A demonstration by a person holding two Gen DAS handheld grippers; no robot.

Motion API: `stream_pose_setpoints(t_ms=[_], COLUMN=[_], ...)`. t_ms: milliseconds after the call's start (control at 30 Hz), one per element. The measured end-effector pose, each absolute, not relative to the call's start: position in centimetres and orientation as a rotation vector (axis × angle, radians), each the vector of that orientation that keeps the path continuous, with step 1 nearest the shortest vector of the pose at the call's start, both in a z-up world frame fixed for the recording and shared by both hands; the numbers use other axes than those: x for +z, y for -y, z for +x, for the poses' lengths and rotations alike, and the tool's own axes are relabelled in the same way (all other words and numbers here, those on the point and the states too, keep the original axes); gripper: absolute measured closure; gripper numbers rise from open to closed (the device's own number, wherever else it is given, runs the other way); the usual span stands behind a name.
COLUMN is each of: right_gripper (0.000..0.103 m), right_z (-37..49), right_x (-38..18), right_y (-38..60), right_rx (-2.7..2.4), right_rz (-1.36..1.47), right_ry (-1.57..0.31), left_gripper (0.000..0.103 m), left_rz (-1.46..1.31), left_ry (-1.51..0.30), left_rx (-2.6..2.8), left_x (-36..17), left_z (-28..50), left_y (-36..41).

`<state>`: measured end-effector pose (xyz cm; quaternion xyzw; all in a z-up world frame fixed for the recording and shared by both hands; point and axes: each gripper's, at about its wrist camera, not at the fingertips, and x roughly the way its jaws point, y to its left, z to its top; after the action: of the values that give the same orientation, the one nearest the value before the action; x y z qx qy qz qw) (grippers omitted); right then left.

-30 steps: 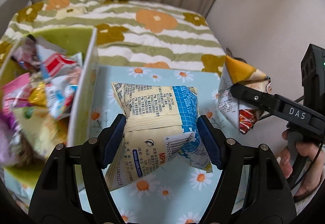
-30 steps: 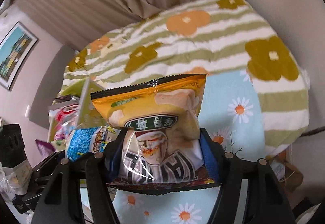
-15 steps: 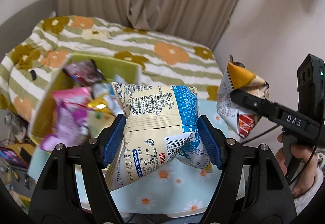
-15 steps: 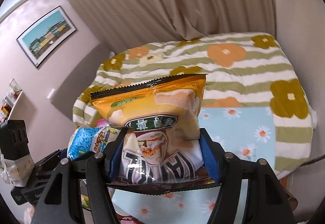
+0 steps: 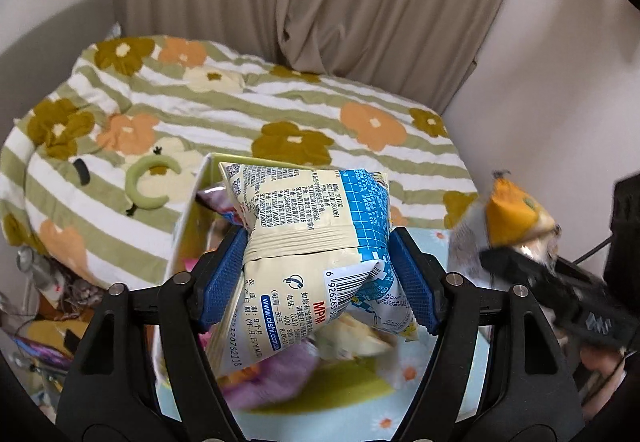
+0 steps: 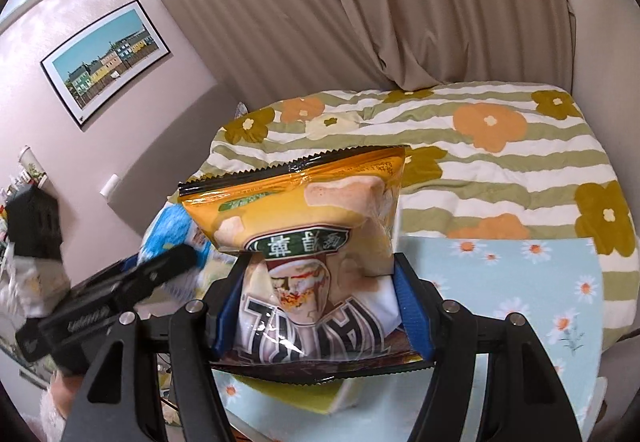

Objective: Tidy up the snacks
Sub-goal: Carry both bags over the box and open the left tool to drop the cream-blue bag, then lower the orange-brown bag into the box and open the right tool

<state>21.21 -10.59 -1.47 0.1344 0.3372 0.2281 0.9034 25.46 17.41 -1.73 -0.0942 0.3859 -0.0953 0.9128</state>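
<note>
My left gripper (image 5: 318,278) is shut on a cream and blue snack bag (image 5: 312,242) and holds it in the air above a green-lined box (image 5: 186,217) with several snack packs inside. My right gripper (image 6: 320,306) is shut on an orange snack bag (image 6: 308,226) and holds it up over the daisy-print table cloth (image 6: 520,282). The right gripper and the orange bag also show blurred at the right of the left wrist view (image 5: 516,217). The left gripper and its blue bag also show at the left of the right wrist view (image 6: 172,238).
A bed with a green-striped flower blanket (image 5: 240,121) lies behind the table. Beige curtains (image 6: 400,1) hang at the back. A framed picture (image 6: 108,57) is on the pink wall. Clutter lies on the floor at the left (image 5: 44,306).
Both grippers have risen with their bags and tilted, so the room and bed now fill the views. The box has slid from the left to under the left gripper's bag.
</note>
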Motion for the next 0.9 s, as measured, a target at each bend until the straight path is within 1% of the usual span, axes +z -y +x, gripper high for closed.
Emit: stream_pose_setpoints(t_ms=[100,133,200,467,800,867,900], right_gripper=[0.040,0.040,0.040,0.040,0.039,0.037,0.031], right_z=[22.1,22.2,22.5,22.3,24.5,25.1,25.3], right_x=[-2.3,-2.6,-3.1,-4.3,-3.5,-3.6,-3.8], right_y=[8.6,8.2,7.5,5.6,2.8,2.1,1.9], right_rx=[0.442,0.435,0.419,0.359,0.338,0.332,0.333], right_rz=[0.275,0.280,0.283,0.278,0.256,0.267,0.274], right_ry=[-0.719,-0.727,-0.742,-0.780,-0.777,-0.761,-0.752], left_gripper=[0.020,0.013,0.009,0.009,0.009,0.009,0.009], left_rz=[-0.195,-0.192,-0.186,-0.214,-0.196,-0.187,-0.185], left_ry=[-0.840,-0.854,-0.877,-0.894,-0.899,-0.903,-0.903], left_rx=[-0.214,-0.216,-0.209,-0.212,-0.196,-0.184,-0.179], left_x=[-3.7,-4.3,-5.4,-6.8,-7.4,-7.6,-7.7], left_z=[28.2,28.9,29.8,27.4,24.6,23.9,23.6], left_y=[-18.9,-19.2,-20.1,-23.3,-25.6,-25.7,-25.7])
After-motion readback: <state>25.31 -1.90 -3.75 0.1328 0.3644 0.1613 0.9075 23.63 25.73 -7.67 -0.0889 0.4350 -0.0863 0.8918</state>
